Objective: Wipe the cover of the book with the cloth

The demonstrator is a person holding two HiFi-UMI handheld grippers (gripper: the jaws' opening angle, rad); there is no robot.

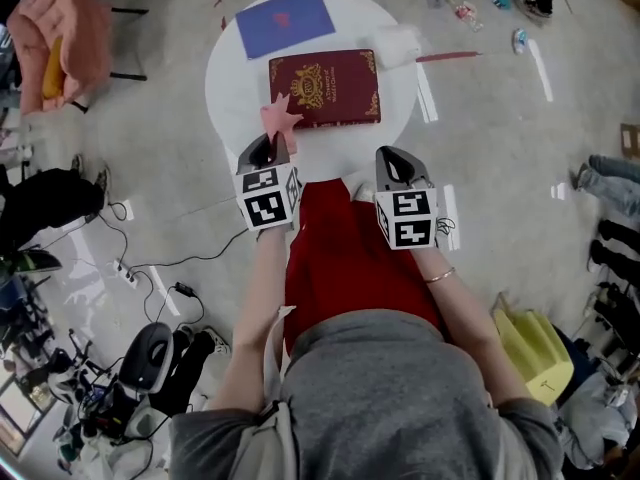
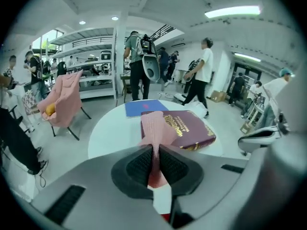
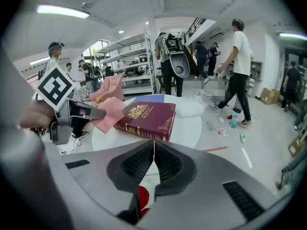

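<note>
The pink cloth (image 1: 280,118) is pinched in the left gripper (image 1: 268,143) beside the maroon book (image 1: 325,88); the right gripper (image 1: 397,158) is closed empty, so the book may be shoved.

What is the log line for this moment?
left gripper: shut on cloth | right gripper: shut, empty | cloth: at book left edge | book: closed, flat on table

The pink cloth (image 1: 280,118) is covering the near left corner of the book (image 1: 330,86), and its lower end is lying hidden between the closed jaws of the left claw (image 1: 270,143). The gold lettering (image 1: 318,88) on the cover is showing too small to read. The left claw and the right claw (image 1: 395,156) are hiding the near rim of the tabletop (image 1: 230,78).
</note>
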